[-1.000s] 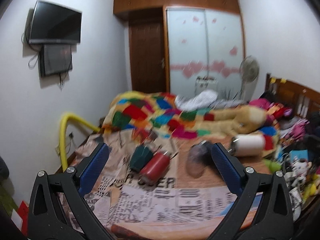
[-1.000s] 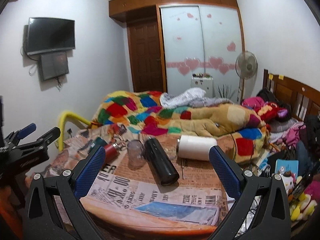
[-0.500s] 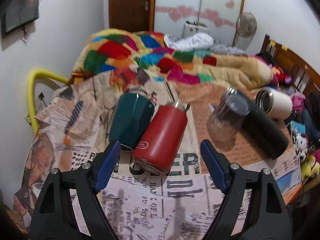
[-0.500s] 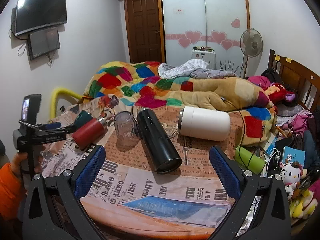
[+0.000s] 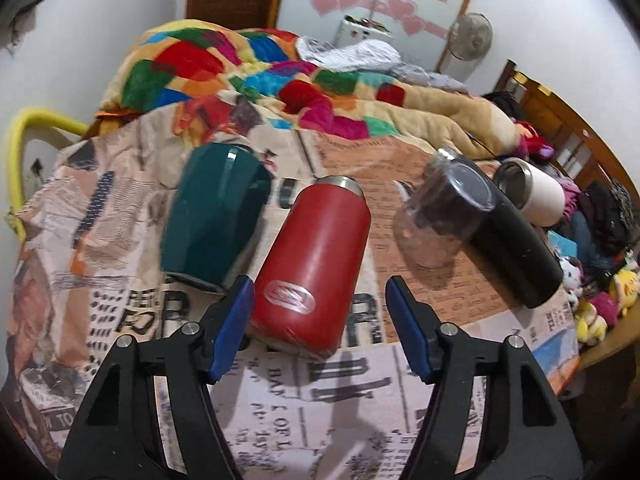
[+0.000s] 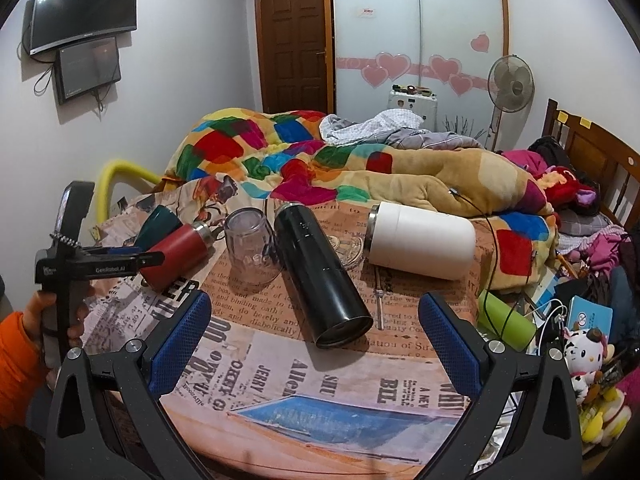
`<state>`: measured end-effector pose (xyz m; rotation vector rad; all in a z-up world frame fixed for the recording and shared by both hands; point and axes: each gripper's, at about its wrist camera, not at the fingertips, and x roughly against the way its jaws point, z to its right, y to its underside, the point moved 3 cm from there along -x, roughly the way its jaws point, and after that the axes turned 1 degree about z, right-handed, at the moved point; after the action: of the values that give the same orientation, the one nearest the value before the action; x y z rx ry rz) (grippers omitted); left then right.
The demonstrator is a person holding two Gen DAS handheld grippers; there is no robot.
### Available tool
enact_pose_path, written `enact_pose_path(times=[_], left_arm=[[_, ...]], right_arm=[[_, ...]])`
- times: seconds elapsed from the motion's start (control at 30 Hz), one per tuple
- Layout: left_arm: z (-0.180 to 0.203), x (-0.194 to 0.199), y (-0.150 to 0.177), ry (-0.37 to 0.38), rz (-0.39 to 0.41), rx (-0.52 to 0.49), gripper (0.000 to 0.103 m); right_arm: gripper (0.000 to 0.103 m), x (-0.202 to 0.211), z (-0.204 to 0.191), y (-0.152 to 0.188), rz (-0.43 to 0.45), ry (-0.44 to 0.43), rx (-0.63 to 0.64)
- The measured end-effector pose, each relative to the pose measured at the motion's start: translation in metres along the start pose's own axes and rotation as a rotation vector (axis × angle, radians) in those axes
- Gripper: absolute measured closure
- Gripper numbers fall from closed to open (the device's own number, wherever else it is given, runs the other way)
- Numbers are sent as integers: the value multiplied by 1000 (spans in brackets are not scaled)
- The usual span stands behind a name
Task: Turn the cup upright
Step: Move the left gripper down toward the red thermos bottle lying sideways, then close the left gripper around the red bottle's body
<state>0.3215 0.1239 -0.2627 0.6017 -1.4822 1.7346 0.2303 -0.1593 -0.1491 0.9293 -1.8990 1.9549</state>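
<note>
Fingers, left: blue pads (image 5: 236, 320) spread wide on the left gripper (image 5: 320, 320), set either side of the base of the red cup (image 5: 316, 264), gripping nothing; left pad just beside the cup wall, contact unclear; right pad apart from it.
Fingers, right: blue pads (image 6: 182, 336) spread wide on the right gripper (image 6: 314, 334), hanging over the near edge of the bench (image 6: 320, 412), gripping nothing; base of the black flask (image 6: 320, 272) between them in the right wrist view, farther off.
Red cup: lying on its side on the newspaper-covered bench, steel-rimmed mouth pointing away from the left gripper, base toward it, logo facing up; also seen from the right wrist (image 6: 176, 246) at the left of the bench.
Green cup (image 5: 212, 216): just beside the red cup on its left, tilted, wide end toward the camera; touching or not, cannot tell.
Clear glass (image 5: 440, 216): right of the red cup, leaning against the black flask; seen again from the right wrist (image 6: 250, 248).
Black flask, left wrist view (image 5: 516, 248): on its side, long axis running toward the near right edge of the bench.
White mug (image 6: 420, 240): on its side at the far right of the bench, steel rim facing left.
Left hand: orange-sleeved hand (image 6: 52, 320) around the handle of the left gripper, at the left edge of the right wrist view.
Behind the bench: patchwork blanket (image 6: 304, 164) heaped on a bed.
</note>
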Motion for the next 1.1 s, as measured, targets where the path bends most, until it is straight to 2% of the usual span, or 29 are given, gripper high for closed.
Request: enact_pose_path(times=[0.07,0.2,0.6,0.67,0.9,1.1], left_arm=[[5,-11,-3,2,-32,-22,36],[22,-32,-9,-50,-66,-94,36],[27,-75,-17,-83,-157,-128,36],[27,-81,-13,-86,-172,-124,39],[37,-75,-6,-119,-160,-127,42],[59,-38,-5,-119,-102,-167,42]], right_arm=[[0,-1,-1,1,-3,0,3],[0,-2,-1,1,-2,3,6],[0,-6,9,7,-16,17,-5],[0,-5,10,7,-18,18,-6],[0,0,10,7,-9,19,0],[0,12,10,4,13,22,8]])
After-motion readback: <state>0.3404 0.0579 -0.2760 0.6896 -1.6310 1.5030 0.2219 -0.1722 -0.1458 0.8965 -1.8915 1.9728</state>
